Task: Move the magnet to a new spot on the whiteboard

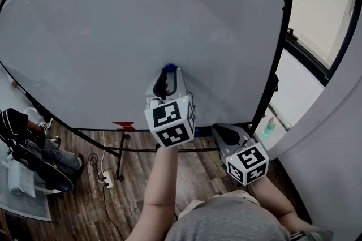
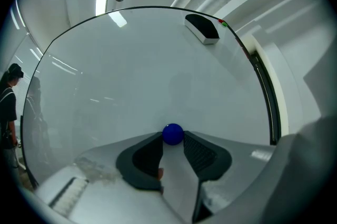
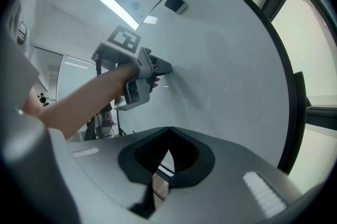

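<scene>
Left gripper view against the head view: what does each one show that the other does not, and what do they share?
Only the left gripper view: the left gripper's jaw tips touching the blue magnet on both sides, and a person at the picture's left edge. Only the head view: the right gripper held low, the wooden floor, a bottle near the window. Both: the whiteboard, the magnet on it and the left gripper.

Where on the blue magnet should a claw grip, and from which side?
Pinch the magnet across its round sides, coming straight at the whiteboard. It is a rounded knob proud of the flat board, so only its sides give opposing surfaces. The left claw pinches it this way.
</scene>
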A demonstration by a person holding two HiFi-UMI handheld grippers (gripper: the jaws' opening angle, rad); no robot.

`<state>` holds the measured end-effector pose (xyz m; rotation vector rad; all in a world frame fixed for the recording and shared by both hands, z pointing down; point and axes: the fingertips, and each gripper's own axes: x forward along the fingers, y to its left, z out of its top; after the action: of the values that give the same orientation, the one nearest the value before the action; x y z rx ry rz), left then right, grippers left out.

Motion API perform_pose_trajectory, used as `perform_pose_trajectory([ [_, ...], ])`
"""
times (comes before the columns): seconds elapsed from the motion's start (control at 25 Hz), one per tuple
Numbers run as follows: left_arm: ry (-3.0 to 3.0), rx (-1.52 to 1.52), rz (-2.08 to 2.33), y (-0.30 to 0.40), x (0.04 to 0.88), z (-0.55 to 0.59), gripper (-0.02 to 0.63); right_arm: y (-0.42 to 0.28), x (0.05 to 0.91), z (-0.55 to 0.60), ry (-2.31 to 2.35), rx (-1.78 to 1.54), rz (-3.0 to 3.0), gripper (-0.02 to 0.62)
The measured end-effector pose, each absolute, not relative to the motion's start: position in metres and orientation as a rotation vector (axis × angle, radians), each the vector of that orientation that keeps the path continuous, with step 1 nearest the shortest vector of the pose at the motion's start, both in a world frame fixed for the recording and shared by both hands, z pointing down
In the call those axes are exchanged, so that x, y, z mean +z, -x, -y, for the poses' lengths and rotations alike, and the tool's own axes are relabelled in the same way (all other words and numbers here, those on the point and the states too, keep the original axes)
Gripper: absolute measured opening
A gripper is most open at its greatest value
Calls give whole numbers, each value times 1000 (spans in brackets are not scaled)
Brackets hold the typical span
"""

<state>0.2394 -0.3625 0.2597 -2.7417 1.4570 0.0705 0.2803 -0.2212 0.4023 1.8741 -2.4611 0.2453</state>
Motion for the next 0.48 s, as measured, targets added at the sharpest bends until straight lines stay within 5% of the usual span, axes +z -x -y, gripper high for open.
perform_pose_trajectory([
  [0.48,2757,62,-1460,-212,269,346,133,-266,403,224,-1824,246,2503,2],
])
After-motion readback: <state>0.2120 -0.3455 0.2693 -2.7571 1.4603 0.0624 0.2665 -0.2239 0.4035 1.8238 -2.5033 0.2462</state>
